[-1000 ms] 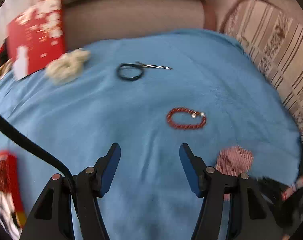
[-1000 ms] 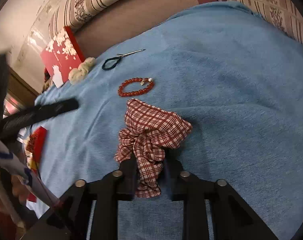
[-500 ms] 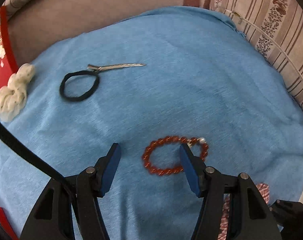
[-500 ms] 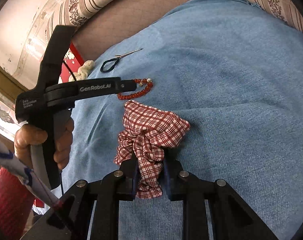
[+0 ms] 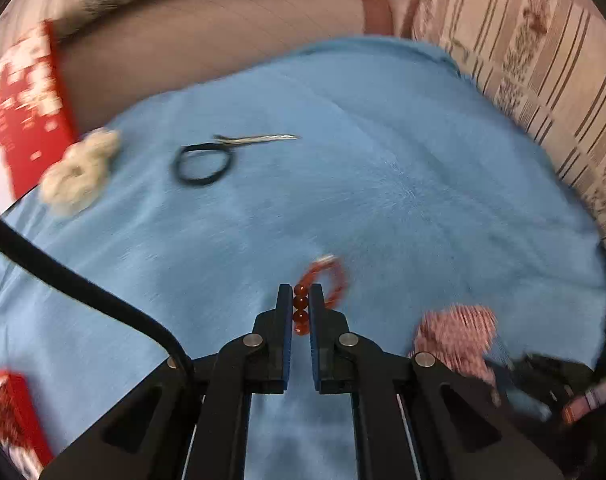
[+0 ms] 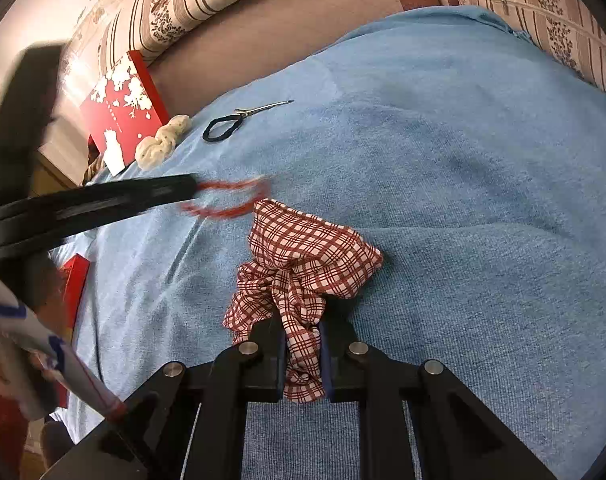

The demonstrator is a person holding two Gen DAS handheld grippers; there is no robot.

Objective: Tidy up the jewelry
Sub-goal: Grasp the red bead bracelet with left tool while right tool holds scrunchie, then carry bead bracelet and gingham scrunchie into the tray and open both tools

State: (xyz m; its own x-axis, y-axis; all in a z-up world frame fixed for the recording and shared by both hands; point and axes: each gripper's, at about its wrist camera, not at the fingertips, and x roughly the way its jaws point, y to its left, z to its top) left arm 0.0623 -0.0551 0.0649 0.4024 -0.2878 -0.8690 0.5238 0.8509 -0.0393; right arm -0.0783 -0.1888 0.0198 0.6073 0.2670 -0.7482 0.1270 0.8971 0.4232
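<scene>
1. The left gripper (image 5: 301, 300) angles steeply down, its jaws closing with a row of red beads of the bracelet (image 5: 323, 282) pinched between the blue pads.
2. The right gripper (image 6: 301, 328) angles down too, jaws closing on a fold of the red checked scrunchie (image 6: 303, 264).

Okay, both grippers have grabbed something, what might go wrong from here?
The left gripper, jaws closing, pinches only a few beads of the red bracelet; it may slip out or strain its cord when lifted. The right gripper, also closing, holds just one fold of the checked cloth, which may drag.
</scene>
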